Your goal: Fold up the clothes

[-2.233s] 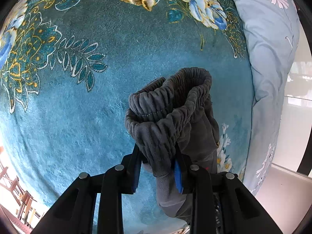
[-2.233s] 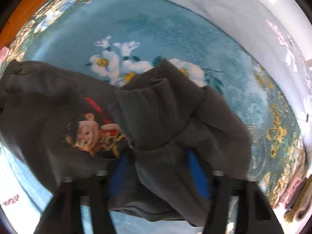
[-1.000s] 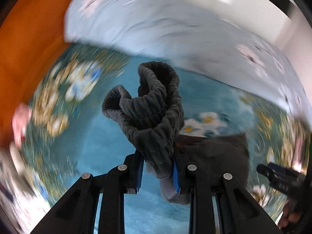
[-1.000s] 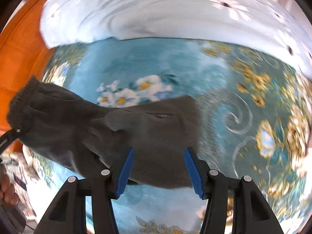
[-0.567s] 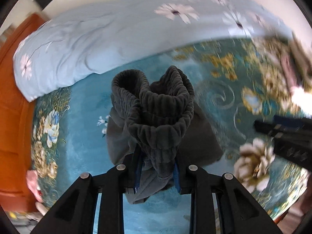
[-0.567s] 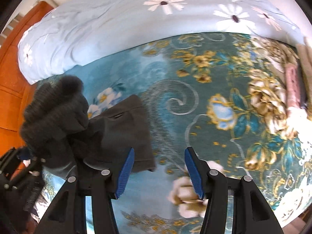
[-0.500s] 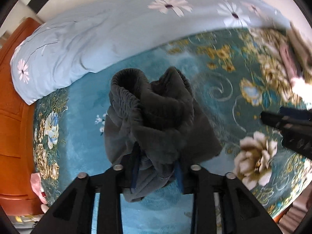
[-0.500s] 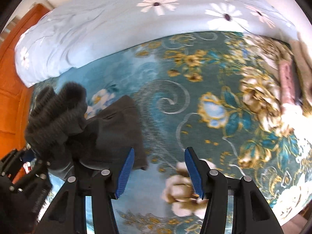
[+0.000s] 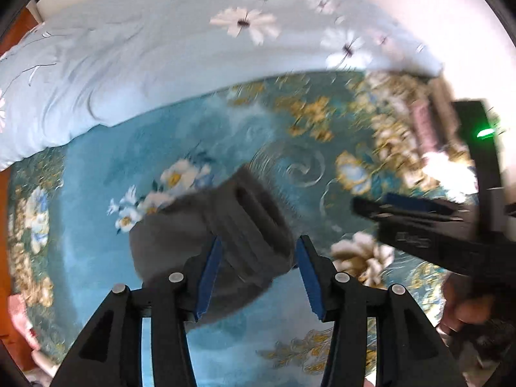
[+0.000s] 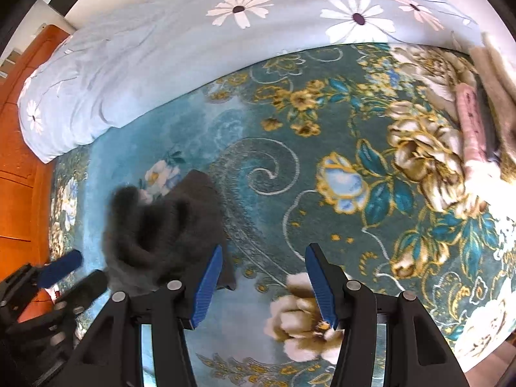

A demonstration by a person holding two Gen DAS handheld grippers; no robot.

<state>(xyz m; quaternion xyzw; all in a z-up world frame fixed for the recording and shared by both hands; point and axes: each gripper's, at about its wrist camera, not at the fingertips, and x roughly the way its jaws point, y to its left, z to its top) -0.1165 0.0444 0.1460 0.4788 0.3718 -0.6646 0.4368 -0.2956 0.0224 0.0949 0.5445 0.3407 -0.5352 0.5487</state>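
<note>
Left wrist: ribbed grey garment (image 9: 245, 225) on plush blanket (image 9: 96, 200)

Readable text: none in either view
Right gripper (image 9: 419, 222): a small pale marking on its black body in the left wrist view; too blurred to read — it may be lettering
Blanket (image 10: 290, 148): flowers and scrolls only; no words
Quilt (image 10: 167, 48): daisies only; no words
Pink roll (image 10: 471, 122): faint dark specks — too small to tell
</note>
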